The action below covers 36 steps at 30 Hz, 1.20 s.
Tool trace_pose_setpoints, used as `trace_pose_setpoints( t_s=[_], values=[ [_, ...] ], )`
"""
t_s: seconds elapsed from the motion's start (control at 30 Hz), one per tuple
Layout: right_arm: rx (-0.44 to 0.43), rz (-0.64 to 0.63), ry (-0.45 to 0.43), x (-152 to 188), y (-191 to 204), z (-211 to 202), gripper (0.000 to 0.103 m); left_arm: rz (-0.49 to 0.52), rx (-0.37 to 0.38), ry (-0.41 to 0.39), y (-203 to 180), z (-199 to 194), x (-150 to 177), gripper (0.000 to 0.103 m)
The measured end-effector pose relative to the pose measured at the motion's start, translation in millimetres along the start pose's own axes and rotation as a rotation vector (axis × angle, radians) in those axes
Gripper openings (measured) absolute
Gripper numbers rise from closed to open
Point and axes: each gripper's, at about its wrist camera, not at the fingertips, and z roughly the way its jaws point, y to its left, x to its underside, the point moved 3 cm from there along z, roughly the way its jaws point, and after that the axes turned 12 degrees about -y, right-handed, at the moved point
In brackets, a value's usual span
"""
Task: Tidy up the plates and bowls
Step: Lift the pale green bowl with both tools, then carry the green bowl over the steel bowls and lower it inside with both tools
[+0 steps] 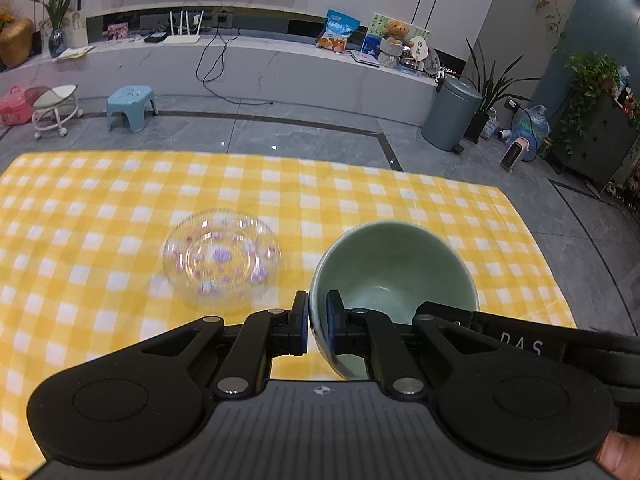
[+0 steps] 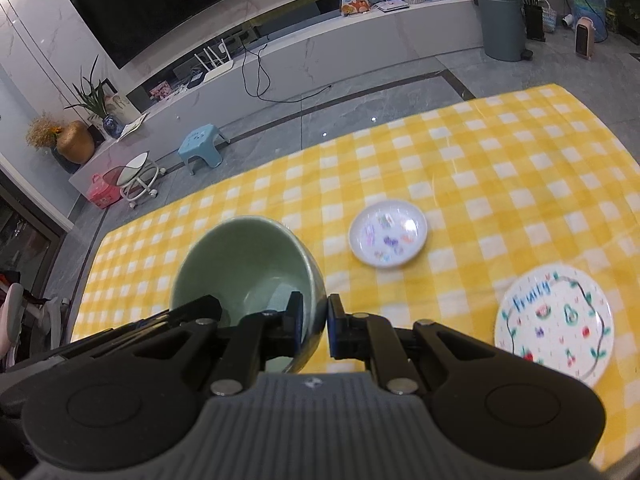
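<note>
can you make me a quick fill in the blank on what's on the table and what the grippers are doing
Both the left gripper and the right gripper clamp the rim of the ____ bowl.
The clear bowl sits on a ____ checked cloth.
The word on the large plate is ____.

Missing: green; yellow; Fruity

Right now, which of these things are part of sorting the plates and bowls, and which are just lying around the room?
Part of the job:
green bowl, gripped on opposite rims by both hand-held grippers
clear glass bowl with flowers
small white plate
fruit-patterned plate

Just lying about:
blue stool
grey bin
teddy bear
space heater
</note>
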Motion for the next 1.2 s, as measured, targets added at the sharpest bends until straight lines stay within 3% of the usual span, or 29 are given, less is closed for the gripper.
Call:
trace_pose_setpoints(
  t_s=[0.4, 1.2],
  values=[
    [0.002, 0.013, 0.031, 48.1, -13.6, -33.9, 0.010, -0.013, 0.009, 0.019, -3.0, -32.1, 43.7, 0.009],
    [0.014, 0.010, 0.111, 105.3, -29.1, -41.3, 0.010, 0.021, 0.006, 0.104, 1.7, -46.6, 100.4, 0.009]
  ],
)
